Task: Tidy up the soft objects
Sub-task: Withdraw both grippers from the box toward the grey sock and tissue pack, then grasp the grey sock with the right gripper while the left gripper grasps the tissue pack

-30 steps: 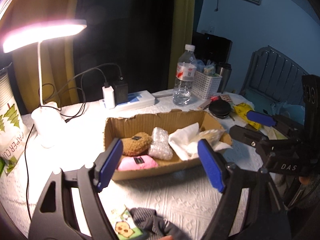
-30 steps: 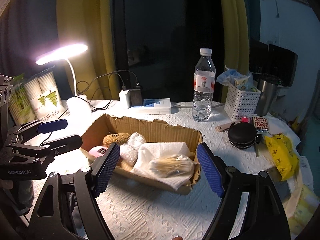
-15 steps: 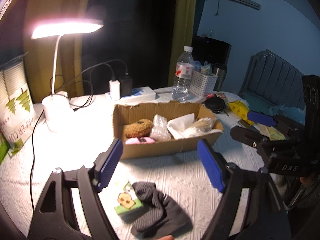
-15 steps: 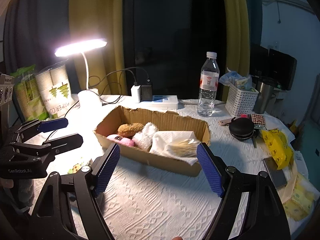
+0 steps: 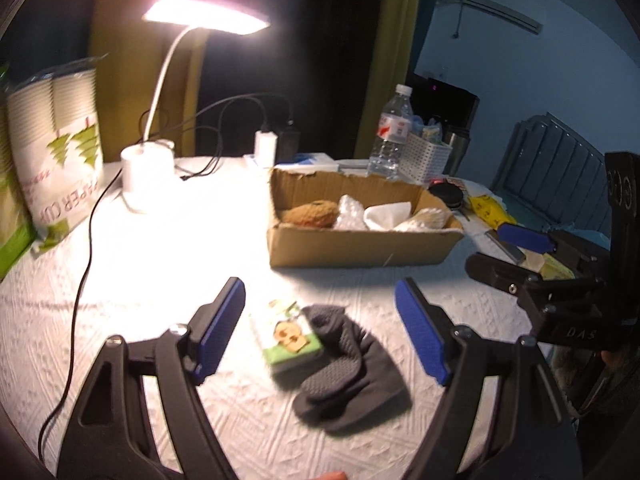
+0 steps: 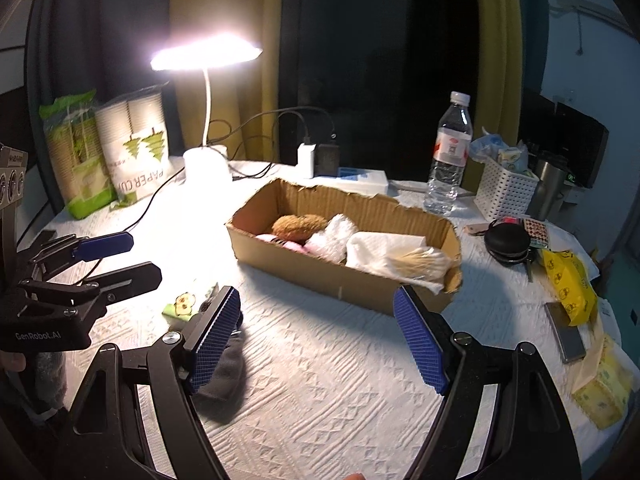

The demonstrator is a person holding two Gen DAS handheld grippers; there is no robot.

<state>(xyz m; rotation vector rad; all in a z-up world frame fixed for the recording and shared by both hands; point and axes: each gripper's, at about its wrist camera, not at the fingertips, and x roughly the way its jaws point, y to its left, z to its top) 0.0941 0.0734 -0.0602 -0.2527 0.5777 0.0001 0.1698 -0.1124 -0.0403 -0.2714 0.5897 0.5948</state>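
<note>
One grey sock (image 5: 349,364); one cardboard box (image 5: 360,246); two grippers, both empty

lit desk lamp (image 6: 206,54), yellow curtains (image 6: 496,60), dark window (image 6: 380,60).

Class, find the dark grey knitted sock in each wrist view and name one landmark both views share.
Left wrist view: the dark grey knitted sock lies low in the centre, on the white cloth between the open fingers.
Right wrist view: the sock sits lower left, partly hidden behind the nearer finger.
Shared landmark: the brown cardboard box, beyond the sock in both.
</note>
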